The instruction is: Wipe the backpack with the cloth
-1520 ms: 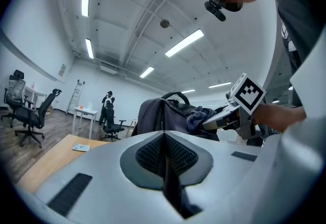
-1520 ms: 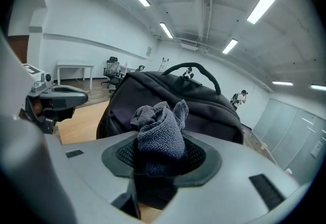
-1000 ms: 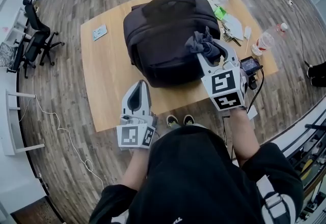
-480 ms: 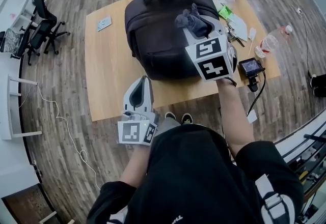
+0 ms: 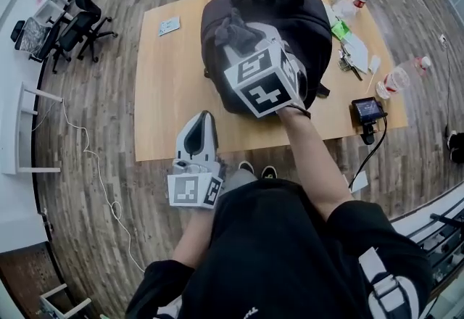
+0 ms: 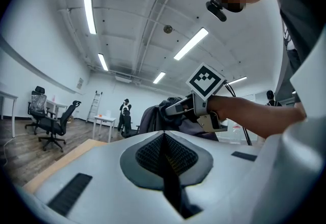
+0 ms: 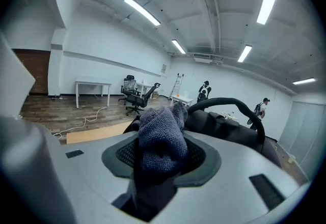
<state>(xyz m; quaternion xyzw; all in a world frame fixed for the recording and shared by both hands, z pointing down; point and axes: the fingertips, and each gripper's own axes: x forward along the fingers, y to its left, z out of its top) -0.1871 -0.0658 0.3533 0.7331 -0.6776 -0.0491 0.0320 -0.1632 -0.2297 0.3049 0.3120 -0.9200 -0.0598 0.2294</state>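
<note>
Fig.: Right hand-held gripper [image 5: 245,42] clamped on cloth [image 5: 232,26], over backpack [image 5: 312,17] at surface [image 5: 167,93] centre. Left hand-held gripper [image 5: 201,127], jaws together, empty, near edge. Wiping prob. underway; much of the pack likely left.

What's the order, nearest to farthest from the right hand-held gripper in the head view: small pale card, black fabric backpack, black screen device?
1. Black fabric backpack, right under the right hand-held gripper.
2. Small pale card, off to the left.
3. Black screen device, far right.
</note>
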